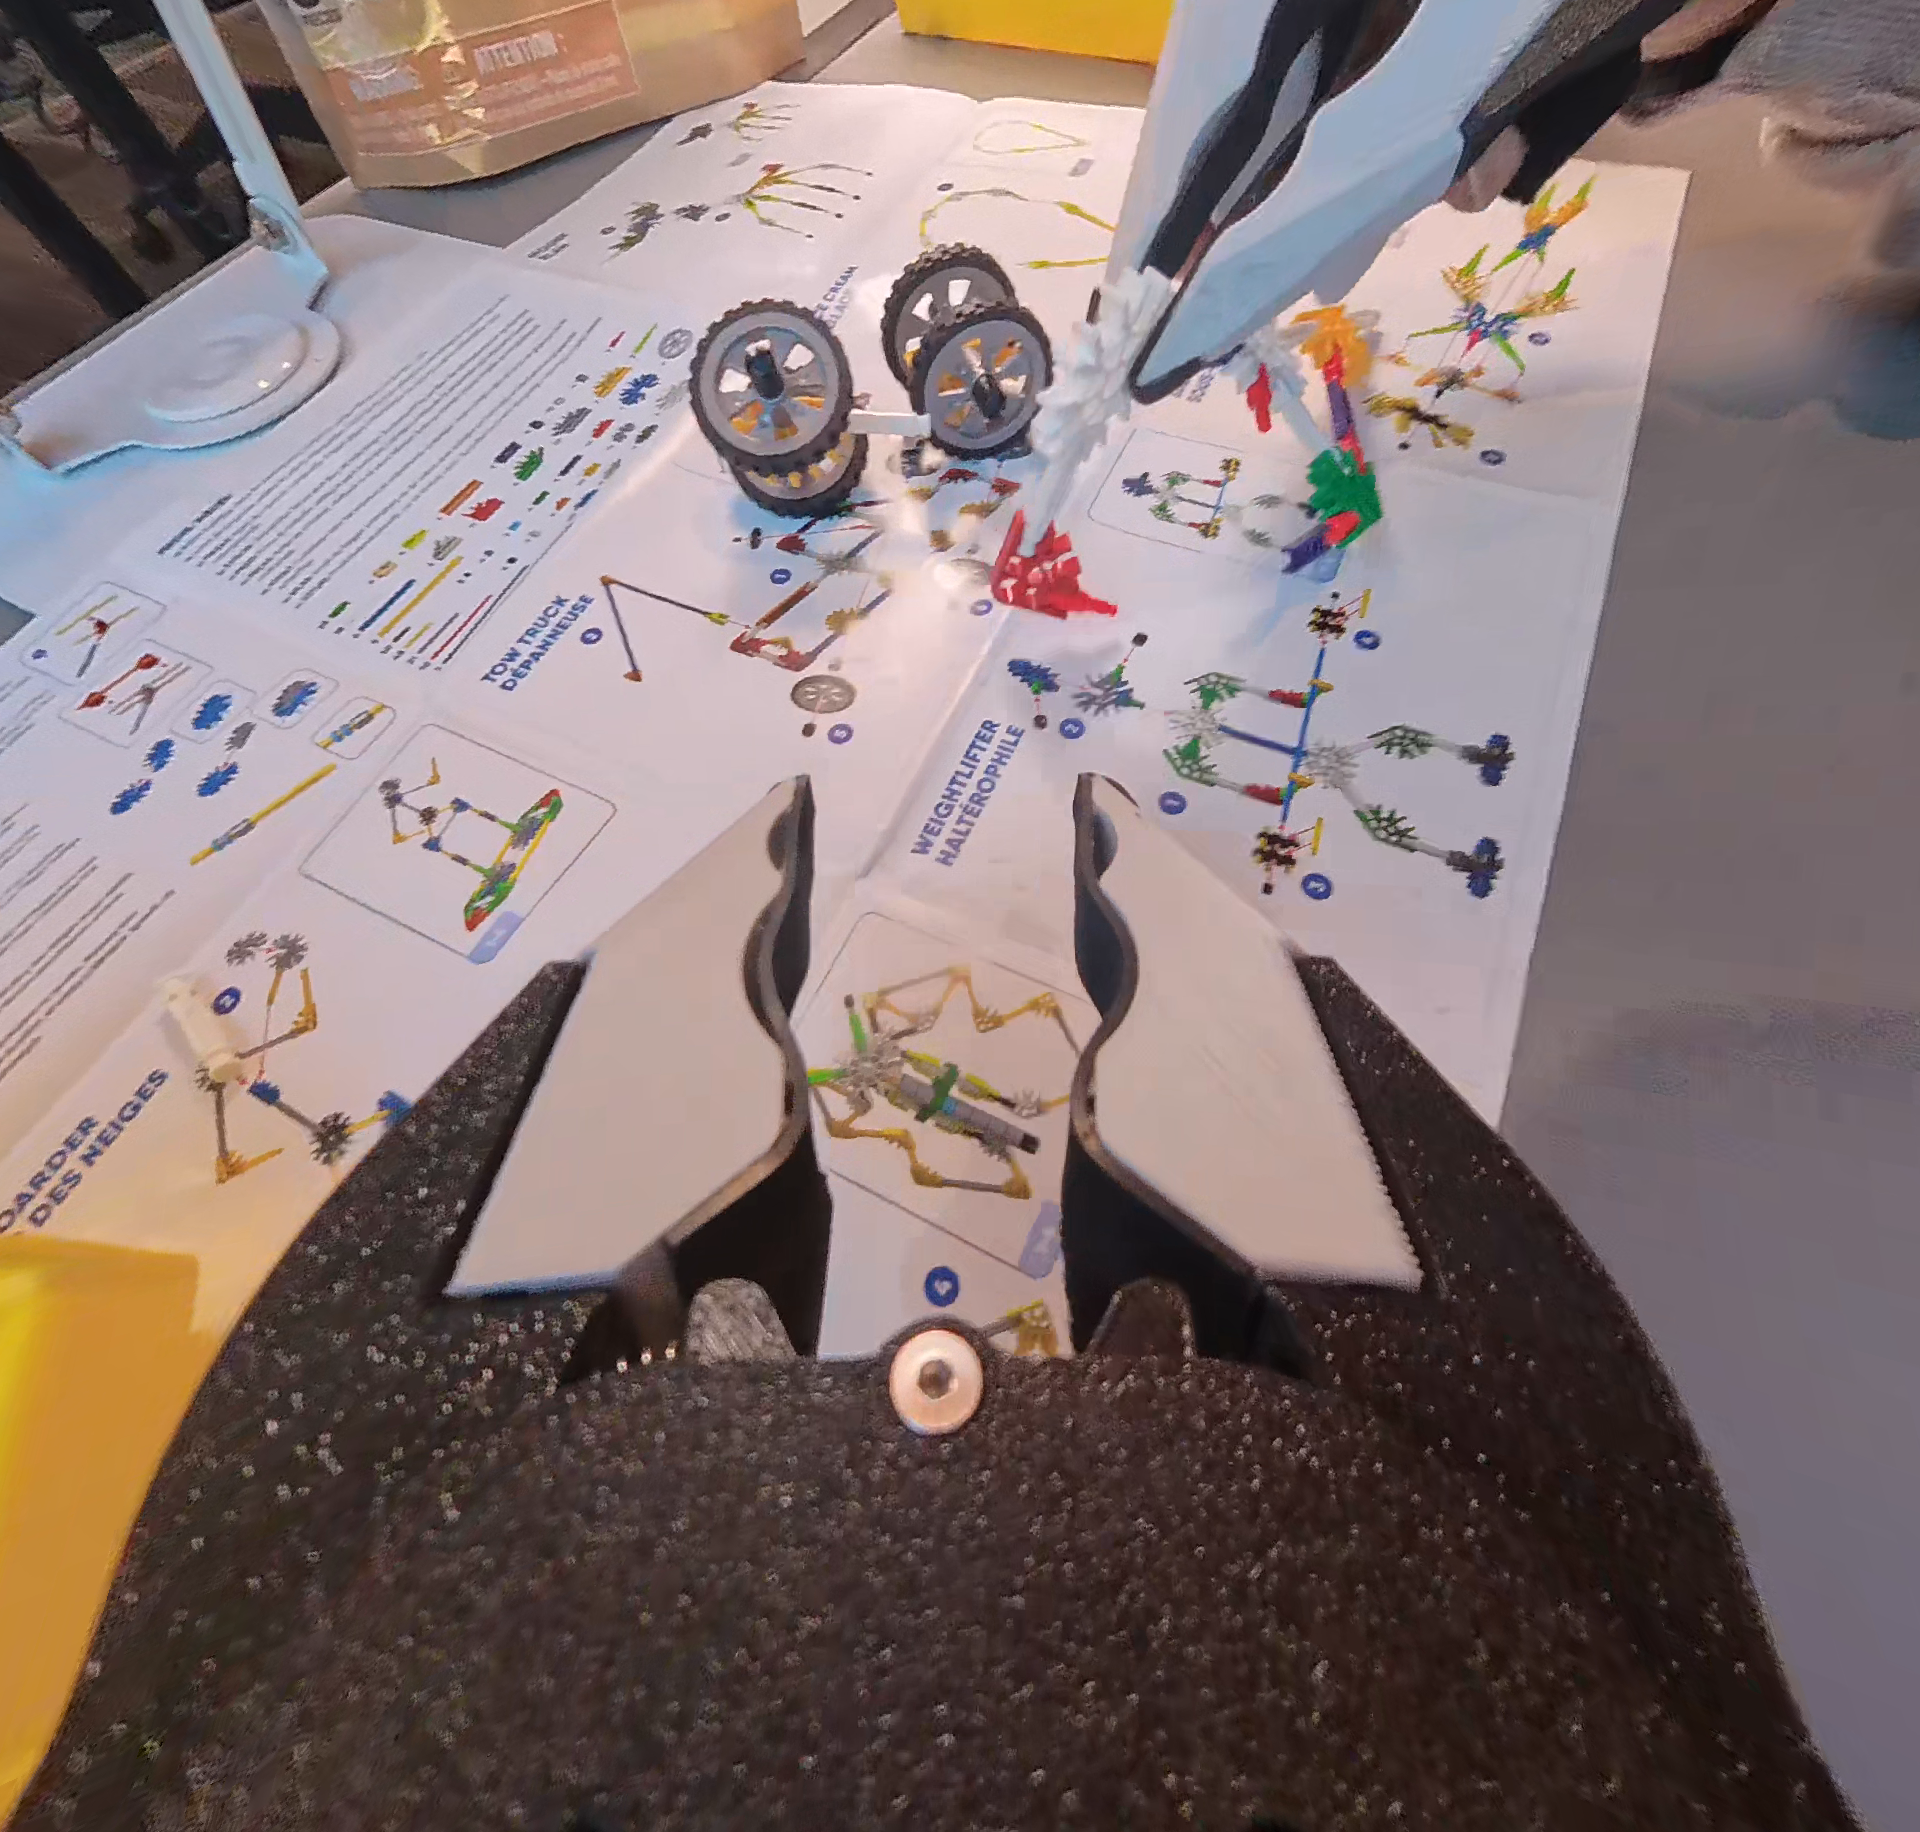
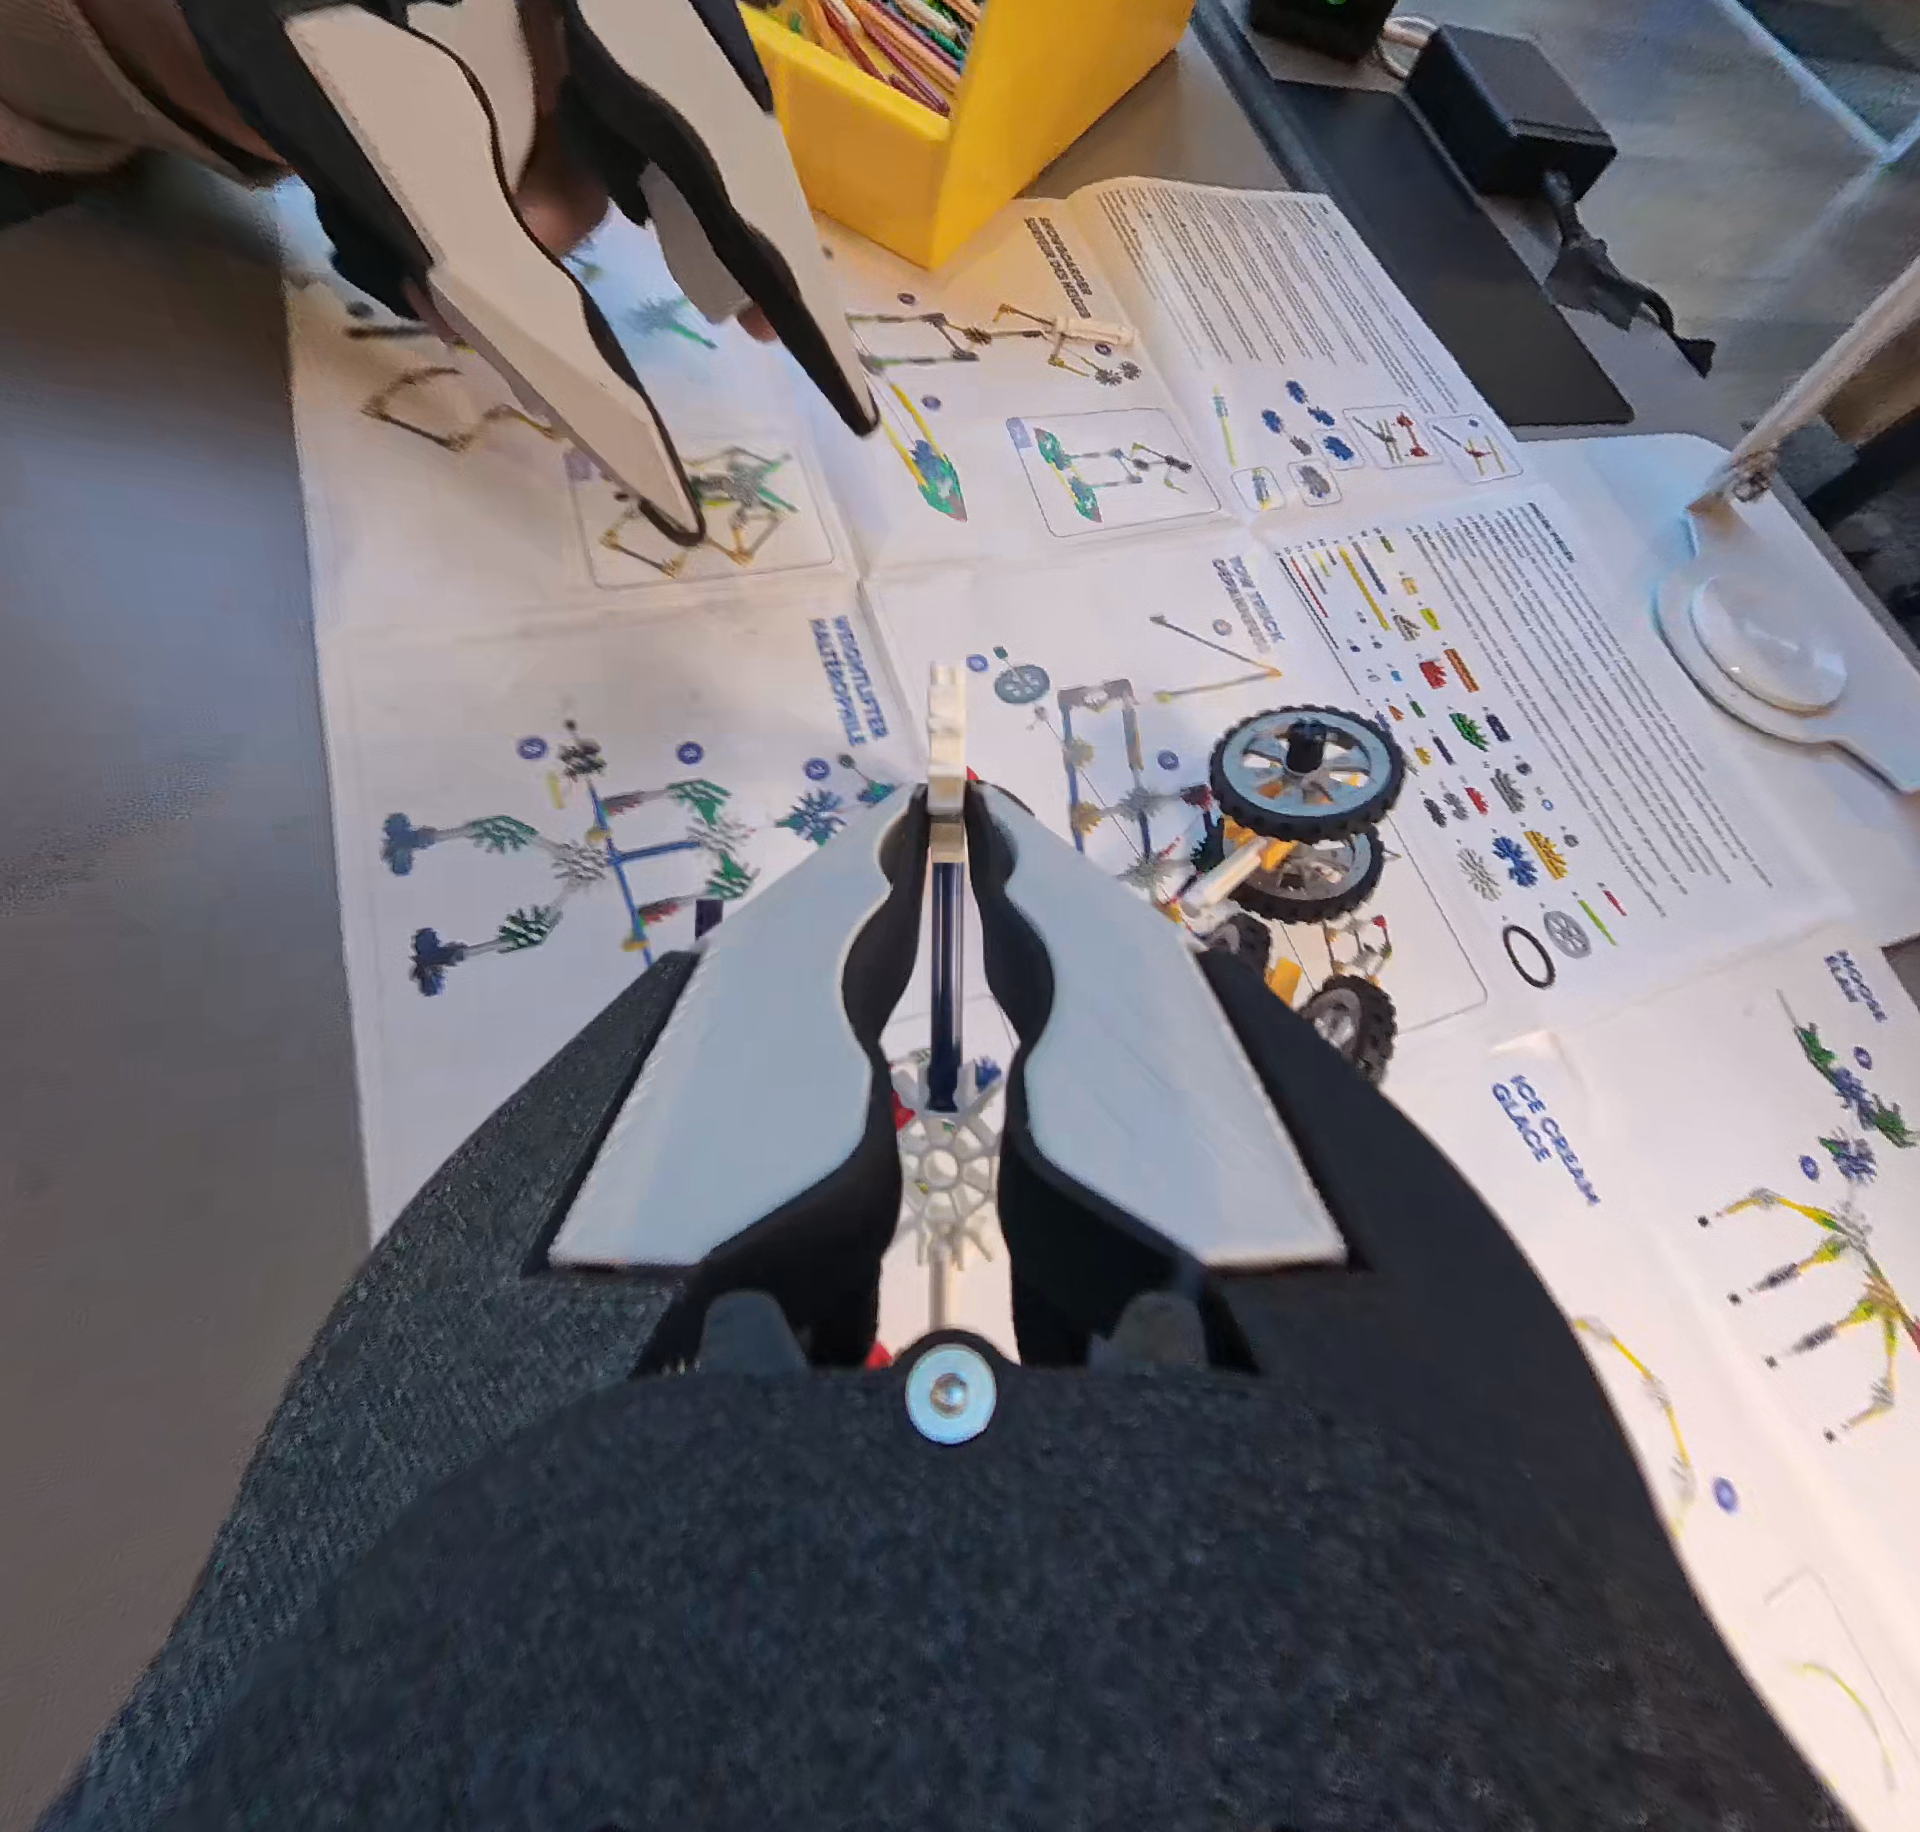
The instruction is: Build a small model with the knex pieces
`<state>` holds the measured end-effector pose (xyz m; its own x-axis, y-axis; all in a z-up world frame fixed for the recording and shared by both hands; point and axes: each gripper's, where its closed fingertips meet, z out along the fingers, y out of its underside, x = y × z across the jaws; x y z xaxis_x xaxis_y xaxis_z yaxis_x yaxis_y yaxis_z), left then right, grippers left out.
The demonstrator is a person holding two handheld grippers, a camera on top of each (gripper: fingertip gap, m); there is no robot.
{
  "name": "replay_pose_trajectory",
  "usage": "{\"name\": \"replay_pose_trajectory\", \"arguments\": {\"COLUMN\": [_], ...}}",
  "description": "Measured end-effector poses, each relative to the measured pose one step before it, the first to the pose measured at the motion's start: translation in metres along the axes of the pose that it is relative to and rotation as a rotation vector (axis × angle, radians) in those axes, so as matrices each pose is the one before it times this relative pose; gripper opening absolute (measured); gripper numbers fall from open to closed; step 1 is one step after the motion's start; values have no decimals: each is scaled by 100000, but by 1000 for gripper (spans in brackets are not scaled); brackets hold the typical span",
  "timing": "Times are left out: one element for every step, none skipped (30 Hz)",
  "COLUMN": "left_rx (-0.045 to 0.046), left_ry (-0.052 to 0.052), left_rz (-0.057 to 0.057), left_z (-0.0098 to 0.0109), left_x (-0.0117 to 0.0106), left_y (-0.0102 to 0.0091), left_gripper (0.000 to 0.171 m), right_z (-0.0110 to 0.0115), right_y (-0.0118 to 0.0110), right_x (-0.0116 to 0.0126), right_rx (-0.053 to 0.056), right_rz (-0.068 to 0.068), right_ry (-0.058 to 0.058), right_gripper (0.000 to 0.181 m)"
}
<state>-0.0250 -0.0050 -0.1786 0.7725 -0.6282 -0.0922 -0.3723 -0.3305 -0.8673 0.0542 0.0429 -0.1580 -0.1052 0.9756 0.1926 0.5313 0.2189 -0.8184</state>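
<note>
Two grippers are over a big paper sheet (image 1: pixel 582 494) full of drawings. The left gripper (image 1: pixel 940 795) hangs above the sheet with its fingers spread apart, holding nothing. The right gripper (image 2: pixel 945 795) has its fingers squeezed tight on a toy stick piece (image 2: pixel 947 743) made of white and blue parts, with a white snowflake part (image 2: pixel 943 1174) joined on. A toy car with wheels (image 2: pixel 1299 847) sits on the sheet, just right of that gripper. Far off, a yellow box (image 2: pixel 997 120) holds many colored sticks.
</note>
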Motion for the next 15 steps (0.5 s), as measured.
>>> {"name": "replay_pose_trajectory", "arguments": {"left_rx": [1733,2957,3553,3292,3203,3294,3710,3620,2667,1971,891,-884,-2587,-4261,-6050], "left_ry": [3134,4314,4617,4784,6036,6245,5367,5304,5344,3955,2348,2096,2727,3515,3235], "left_rz": [-2452,-3786,-4504,-4793,-4886,-4826,-4052,-3067,-2505,-1644,-563,196,678,1234,2015], "left_z": [-16,-43,-27,34,57,46,8,-18,-29,-13,-22,-41,-58,-102,-138], "left_x": [679,819,805,752,874,853,727,723,751,542,321,272,359,506,526], "left_y": [-441,-660,-746,-637,-556,-502,-524,-493,-378,-278,-103,140,347,557,809], "left_gripper": [48,48,49,52,55,54,48,39,27,22,17,17,16,15,16], "right_z": [-58,-106,-125,-162,-196,-178,-99,44,135,139,127,86,55,27,53], "right_y": [-896,-1185,-1200,-1208,-1239,-1119,-828,-292,64,68,102,107,158,212,340], "right_x": [-673,-711,-782,-597,-427,-462,-566,-649,-428,-383,-319,-178,-115,-234,-522], "right_rx": [4453,6231,6158,6494,7324,7428,6168,2773,621,366,-352,-1022,-1697,-2014,-2716], "right_rz": [969,1274,1678,2060,3232,4476,5179,4737,2860,1162,995,941,377,493,678], "right_ry": [-2586,-2275,-2752,-1925,-1433,-2282,-3396,-4101,-2477,-2030,-1782,-1141,-911,-1570,-3286], "right_gripper": [4,4,4,4,4,4,4,4,4,4,4,4,5,5,5]}}
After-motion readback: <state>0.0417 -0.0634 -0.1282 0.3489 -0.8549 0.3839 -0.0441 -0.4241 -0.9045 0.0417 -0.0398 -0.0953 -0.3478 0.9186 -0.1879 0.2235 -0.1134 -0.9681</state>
